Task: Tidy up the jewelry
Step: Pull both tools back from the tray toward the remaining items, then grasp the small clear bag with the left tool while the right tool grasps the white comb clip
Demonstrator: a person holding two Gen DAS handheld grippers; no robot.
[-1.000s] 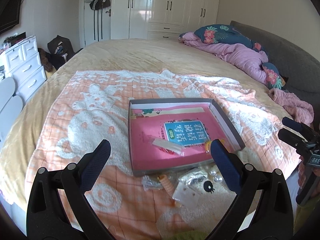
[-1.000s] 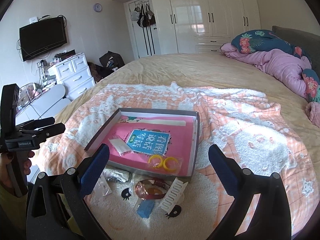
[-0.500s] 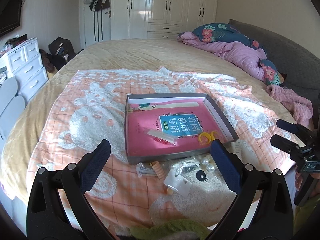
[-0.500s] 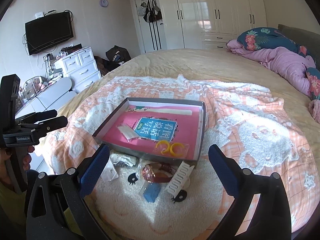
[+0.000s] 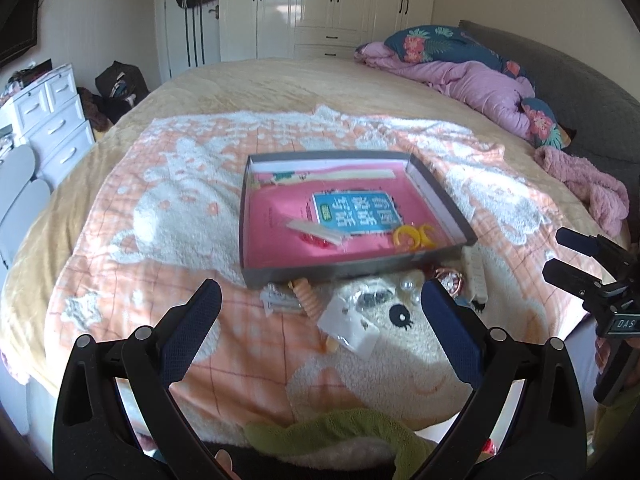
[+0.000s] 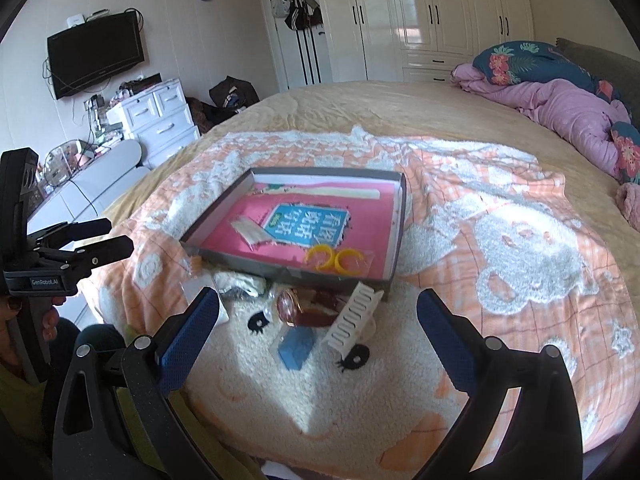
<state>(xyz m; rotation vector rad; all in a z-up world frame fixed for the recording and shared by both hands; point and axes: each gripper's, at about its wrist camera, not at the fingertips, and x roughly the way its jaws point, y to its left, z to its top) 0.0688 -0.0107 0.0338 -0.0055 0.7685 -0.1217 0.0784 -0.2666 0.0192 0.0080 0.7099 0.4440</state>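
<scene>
A shallow grey box [image 5: 352, 270] with a pink lining lies on the orange and white towel. Inside are a blue-labelled card, two yellow rings [image 5: 412, 236] and a clear packet [image 5: 316, 232]. Loose pieces lie just in front of it: a white card in a bag [image 5: 348, 324], an orange spiral tie [image 5: 306, 298], pearls [image 5: 408, 286], a white comb-like strip [image 6: 354, 316], a blue piece [image 6: 298, 346] and a reddish round piece [image 6: 288, 304]. My left gripper [image 5: 320, 294] hovers open short of these pieces. My right gripper [image 6: 318, 300] also hangs open, holding nothing.
The towel [image 5: 168, 208] covers the near part of a big bed. A pink duvet and floral pillows [image 5: 472, 64] lie at the far right. White drawers [image 6: 160, 120] stand left of the bed, wardrobes behind. A green cloth [image 5: 340, 428] lies below the left gripper.
Both grippers have drawn back from the box, so the box and loose pieces look smaller and farther away. Both stay open, and nothing on the towel has moved.
</scene>
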